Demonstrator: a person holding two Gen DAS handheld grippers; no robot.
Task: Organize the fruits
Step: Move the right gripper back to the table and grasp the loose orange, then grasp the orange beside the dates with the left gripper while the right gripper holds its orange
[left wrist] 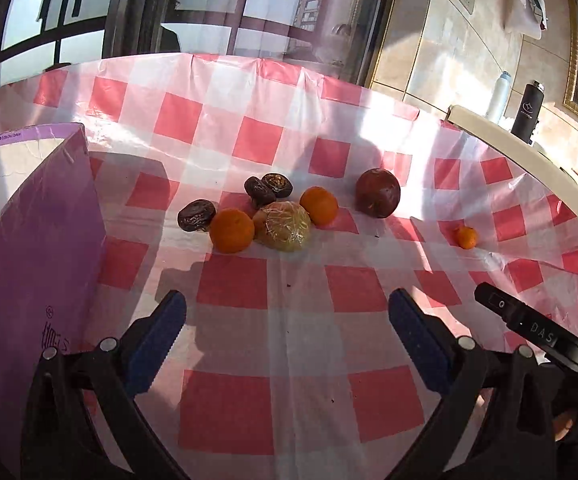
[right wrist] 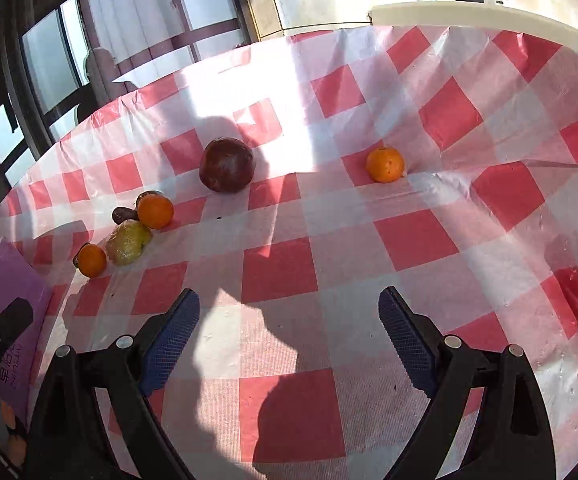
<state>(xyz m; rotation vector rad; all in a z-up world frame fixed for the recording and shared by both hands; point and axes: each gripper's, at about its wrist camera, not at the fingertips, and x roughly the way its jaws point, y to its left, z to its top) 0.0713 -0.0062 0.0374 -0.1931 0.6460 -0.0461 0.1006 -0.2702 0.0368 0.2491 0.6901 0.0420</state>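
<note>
Fruit lies on a red-and-white checked tablecloth (left wrist: 289, 340). A cluster holds two oranges (left wrist: 231, 230) (left wrist: 319, 205), a wrapped yellow-green fruit (left wrist: 283, 226) and three dark wrinkled fruits (left wrist: 196, 215). A dark red round fruit (left wrist: 378, 192) (right wrist: 227, 164) sits to its right. A small orange (left wrist: 466, 237) (right wrist: 385, 164) lies alone further right. A purple box (left wrist: 29, 240) (right wrist: 5, 320) stands at the left. My left gripper (left wrist: 287, 312) is open and empty, short of the cluster. My right gripper (right wrist: 289, 308) is open and empty, short of the red fruit and lone orange.
Part of the right gripper's body (left wrist: 529, 328) shows at the left view's right edge. A white ledge (left wrist: 501, 136) with a black bottle (left wrist: 527, 108) and a white bottle (left wrist: 497, 96) runs behind the table. Windows (left wrist: 129, 20) stand beyond the far edge.
</note>
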